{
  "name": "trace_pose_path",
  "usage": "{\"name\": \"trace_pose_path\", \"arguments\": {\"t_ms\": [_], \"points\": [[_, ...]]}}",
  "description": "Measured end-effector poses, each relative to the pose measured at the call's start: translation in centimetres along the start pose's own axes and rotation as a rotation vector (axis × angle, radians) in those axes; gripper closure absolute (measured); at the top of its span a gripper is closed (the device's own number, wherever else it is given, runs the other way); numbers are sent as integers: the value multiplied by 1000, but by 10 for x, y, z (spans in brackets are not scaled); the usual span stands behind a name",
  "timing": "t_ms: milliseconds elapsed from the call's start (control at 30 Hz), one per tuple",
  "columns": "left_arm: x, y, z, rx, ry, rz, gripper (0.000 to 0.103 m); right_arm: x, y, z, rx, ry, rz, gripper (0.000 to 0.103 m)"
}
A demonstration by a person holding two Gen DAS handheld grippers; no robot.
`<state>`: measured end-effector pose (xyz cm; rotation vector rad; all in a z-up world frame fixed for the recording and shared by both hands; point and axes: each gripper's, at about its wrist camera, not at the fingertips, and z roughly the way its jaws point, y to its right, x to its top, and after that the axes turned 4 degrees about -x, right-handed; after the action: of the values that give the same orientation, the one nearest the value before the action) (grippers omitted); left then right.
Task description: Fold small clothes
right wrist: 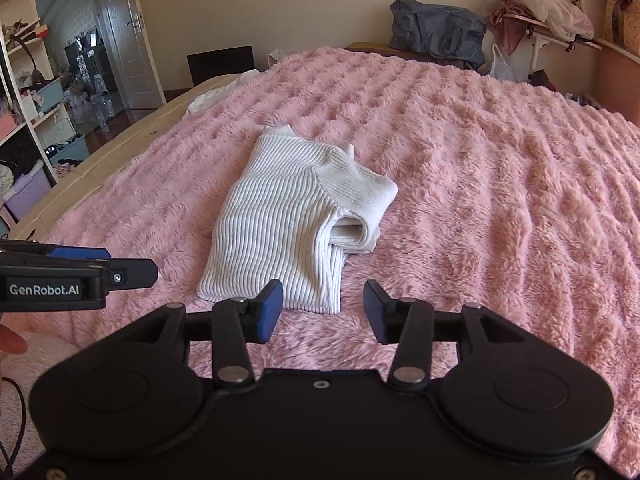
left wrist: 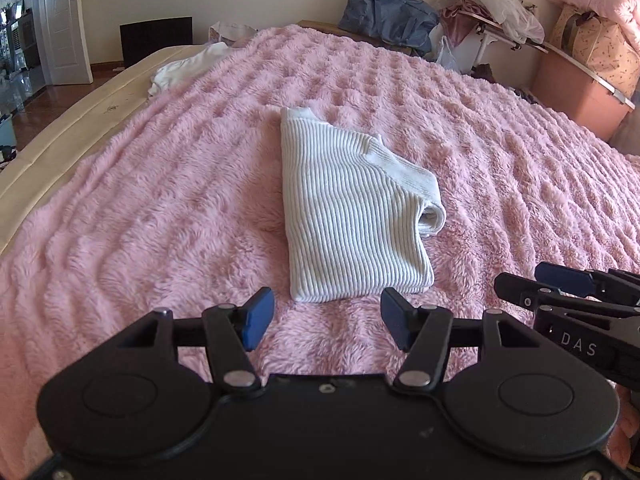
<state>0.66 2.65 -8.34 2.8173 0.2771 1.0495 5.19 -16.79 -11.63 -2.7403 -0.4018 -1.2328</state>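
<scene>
A white ribbed knit sweater (left wrist: 344, 216) lies folded into a narrow rectangle on the pink fluffy blanket (left wrist: 160, 200), a folded sleeve sticking out on its right side. It also shows in the right wrist view (right wrist: 288, 220). My left gripper (left wrist: 326, 322) is open and empty, just short of the sweater's near edge. My right gripper (right wrist: 322, 310) is open and empty, also just in front of the near edge. Each gripper shows at the side of the other's view: the right one (left wrist: 560, 286) and the left one (right wrist: 116, 266).
Another white garment (left wrist: 188, 68) lies at the blanket's far left edge by the beige bed frame (left wrist: 80, 120). A blue bag (left wrist: 388, 12), a rack with clothes (left wrist: 492, 12) and a pink box (left wrist: 576, 92) stand beyond the bed. Shelves (right wrist: 24, 100) stand at the left.
</scene>
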Motion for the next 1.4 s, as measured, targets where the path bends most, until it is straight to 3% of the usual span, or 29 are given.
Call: {"name": "trace_pose_path", "arguments": {"t_ms": [133,333,500,1400], "points": [[-11,-1,-13,26,-29,-38,40,-3,-6,-20,-49,-13,19,51],[-23,-1,-23,62,-70,-73,40,-15,-16,-34,-37,-62,47,49],[-27,6,-28,86,-74,-46,39,-20,-23,-37,-24,-76,47,45],[1,7,-7,101,-87,-57,38,-1,-28,-20,-27,-97,18,40]]}}
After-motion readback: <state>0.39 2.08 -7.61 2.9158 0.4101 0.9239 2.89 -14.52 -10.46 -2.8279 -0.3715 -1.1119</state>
